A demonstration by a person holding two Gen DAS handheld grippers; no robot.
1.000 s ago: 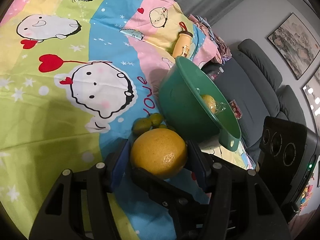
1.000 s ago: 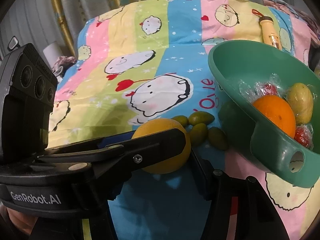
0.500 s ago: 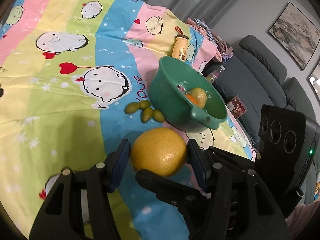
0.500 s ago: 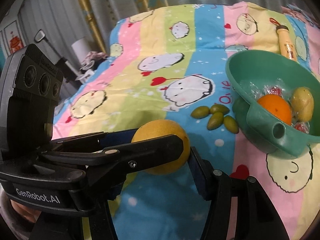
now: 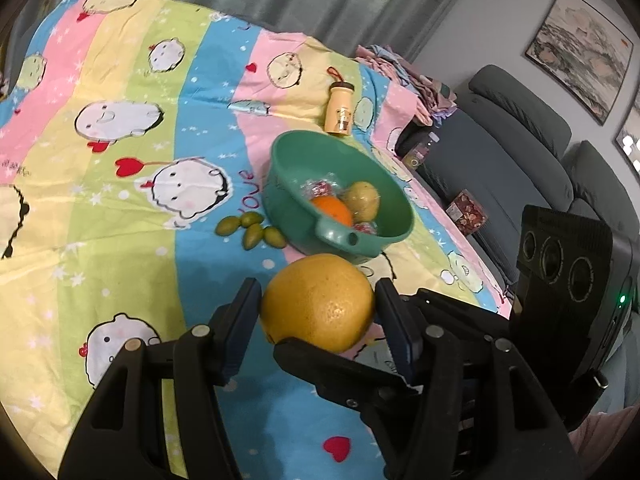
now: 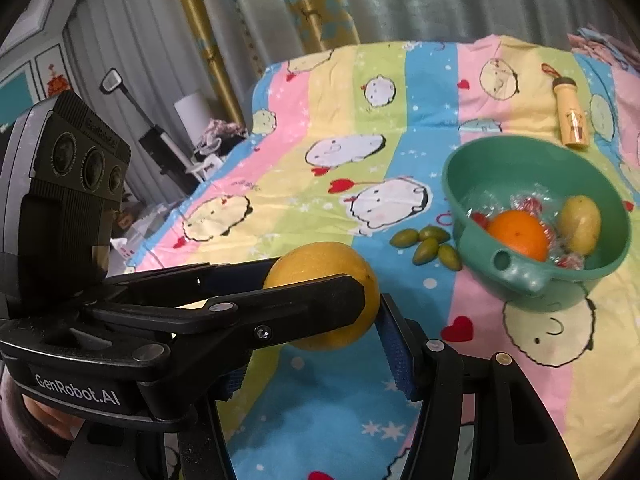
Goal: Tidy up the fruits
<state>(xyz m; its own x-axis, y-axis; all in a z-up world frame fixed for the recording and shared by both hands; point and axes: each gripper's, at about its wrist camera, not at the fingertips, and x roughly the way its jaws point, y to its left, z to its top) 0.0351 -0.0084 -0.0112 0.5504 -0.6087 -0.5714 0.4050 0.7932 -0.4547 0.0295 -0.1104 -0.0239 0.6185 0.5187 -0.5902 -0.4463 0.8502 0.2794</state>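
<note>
Holding one large yellow citrus [image 5: 318,300] between both sets of jaws, apparently sharing its bulk, I aim for green bowl [image 5: 296,160], frame centre.

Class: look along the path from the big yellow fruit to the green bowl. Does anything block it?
Nothing visible does. The grapefruit is held above bare cloth; the olives lie left of the green bowl.

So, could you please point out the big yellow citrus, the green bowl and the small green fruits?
big yellow citrus [image 5: 320,300]: left wrist view, front skin.
green bowl [image 6: 480,164]: right wrist view, far inner wall.
small green fruits [image 6: 426,251]: right wrist view, one fruit in the cluster.
</note>
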